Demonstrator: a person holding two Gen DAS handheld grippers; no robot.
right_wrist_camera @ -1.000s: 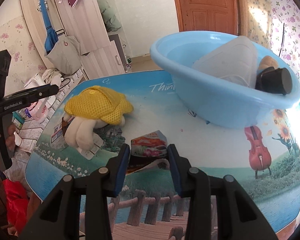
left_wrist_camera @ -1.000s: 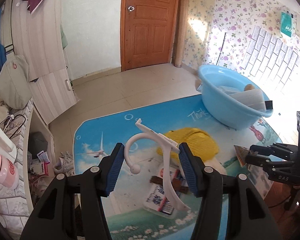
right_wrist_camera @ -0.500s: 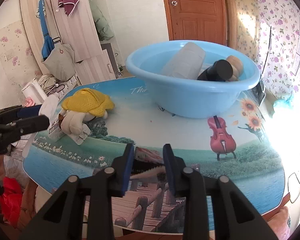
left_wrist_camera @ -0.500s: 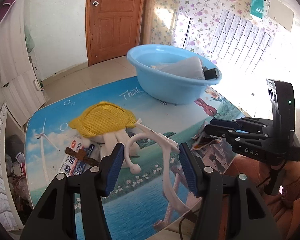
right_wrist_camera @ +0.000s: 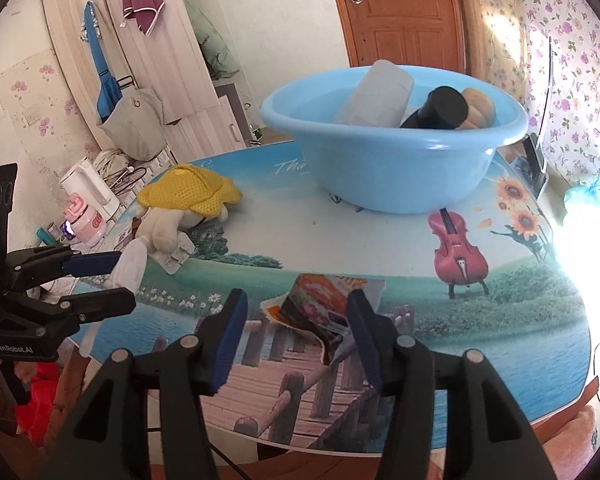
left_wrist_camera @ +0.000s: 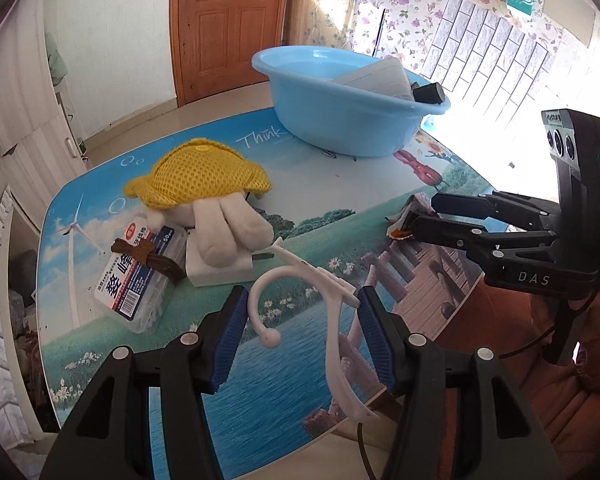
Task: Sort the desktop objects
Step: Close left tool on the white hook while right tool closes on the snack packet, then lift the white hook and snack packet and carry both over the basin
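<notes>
Left hand-held gripper (left_wrist_camera: 302, 330) clamped on white plastic hook (left_wrist_camera: 300, 280), pads pressing its curved top; long tail of hook hangs down past near edge of desk (left_wrist_camera: 260, 392). Held above desk, clear of the surface.

Right hand-held gripper (right_wrist_camera: 294, 330) jaws opening, with crumpled snack packet (right_wrist_camera: 320, 304) between them. Packet lies on desk near front edge; pads look just off its sides, though right pad is very close. Cannot tell for sure whether packet is fully released.

Blue basin (right_wrist_camera: 396, 168) at far side of desk, already holding pale plastic container (right_wrist_camera: 374, 98), black cylinder (right_wrist_camera: 440, 110) and a brownish item behind it. Left on desk, well apart from basin: yellow mesh cloth (left_wrist_camera: 198, 176) draped over cream soft toy (left_wrist_camera: 226, 232), white block (left_wrist_camera: 220, 268) under toy, clear box of floss picks (left_wrist_camera: 140, 276) with brown band across it.

Step in hand, judged: mid-sort. Hook in transit, likely bound for basin; packet apparently being set down or re-gripped.

Next move calls for: carry hook up and forward over basin rim, keep dangling tail from snagging toy or rim, then part jaws above basin. Packet needs firmer grip, being thin and crumpled, likely to slip. Toy pile still to clear.
</notes>
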